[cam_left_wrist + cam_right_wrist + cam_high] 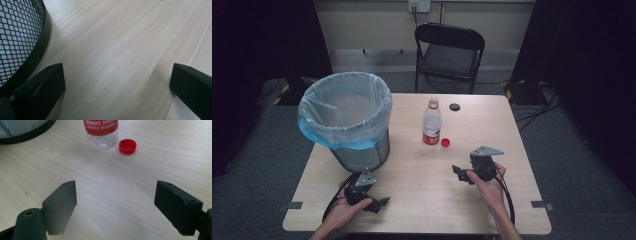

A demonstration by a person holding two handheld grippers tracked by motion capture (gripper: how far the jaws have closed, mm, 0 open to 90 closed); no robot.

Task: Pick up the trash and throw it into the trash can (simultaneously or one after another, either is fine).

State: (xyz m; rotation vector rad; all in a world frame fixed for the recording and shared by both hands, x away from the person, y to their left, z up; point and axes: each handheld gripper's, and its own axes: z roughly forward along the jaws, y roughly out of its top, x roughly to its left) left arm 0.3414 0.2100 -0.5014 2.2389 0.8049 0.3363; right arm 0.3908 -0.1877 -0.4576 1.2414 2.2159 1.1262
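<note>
While both grippers are resting low over the near half of the counter (422, 200), a person is holding one in each hand. The left gripper (379, 204) is sitting by the near-left corner, just in front of the bin (346, 120), with its jaws spread wide and nothing between them; in the left gripper view the bin's mesh wall (17, 37) is standing close beside one jaw. The right gripper (460, 173) is hovering toward the right side, its jaws also gaping wide and gripping nothing, pointing at the bottle (431, 123). The bottle is standing upright near the counter's middle, uncapped, with its red cap (445, 142) lying on the wood just beside its base. The bin, lined with a pale bag, is occupying the far-left part of the counter. A small dark disc (454, 107) is lying near the far edge, and a chair (448, 50) is standing beyond it.
</note>
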